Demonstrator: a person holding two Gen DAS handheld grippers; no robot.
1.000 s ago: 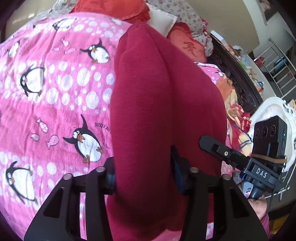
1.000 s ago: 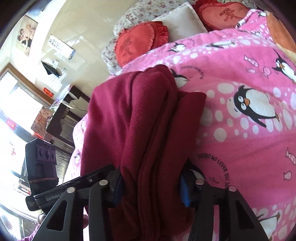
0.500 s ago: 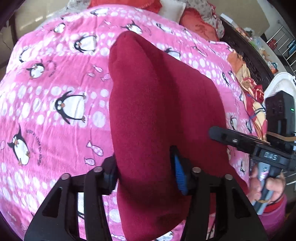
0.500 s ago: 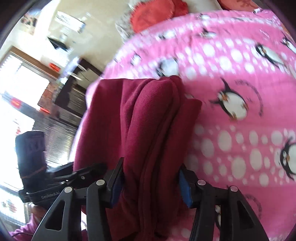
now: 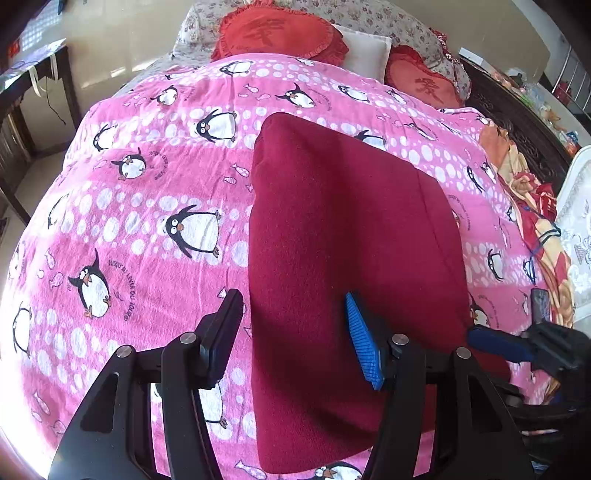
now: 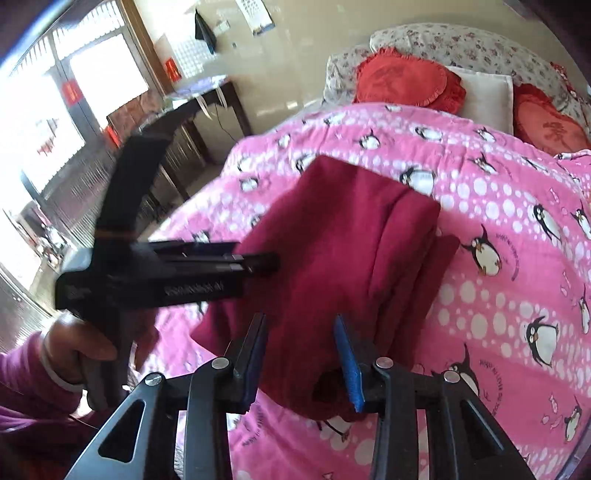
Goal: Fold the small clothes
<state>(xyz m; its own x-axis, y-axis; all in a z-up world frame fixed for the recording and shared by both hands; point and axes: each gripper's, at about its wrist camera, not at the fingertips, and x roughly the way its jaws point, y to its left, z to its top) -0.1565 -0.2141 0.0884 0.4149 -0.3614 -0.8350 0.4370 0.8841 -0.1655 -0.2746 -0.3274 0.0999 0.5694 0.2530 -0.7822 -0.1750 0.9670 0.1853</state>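
A dark red fleece garment (image 5: 351, 258) lies folded flat on the pink penguin blanket (image 5: 147, 206); it also shows in the right wrist view (image 6: 354, 251). My left gripper (image 5: 293, 332) is open, its fingers spread above the garment's near left edge, holding nothing. My right gripper (image 6: 301, 350) is open above the garment's near end, and the cloth lies loose between and below its fingers. The left gripper (image 6: 258, 264) also shows from the side in the right wrist view, held by a hand over the garment's left side.
Red cushions (image 5: 277, 33) and a white pillow (image 5: 365, 51) lie at the head of the bed. A dark side table (image 6: 192, 122) stands by the wall left of the bed. A patterned cloth (image 5: 535, 206) and a white lace chair (image 5: 576, 221) are at the right.
Both grippers opened and let go of the garment, which dropped flat onto the blanket. Both grippers have pulled back and up from it.
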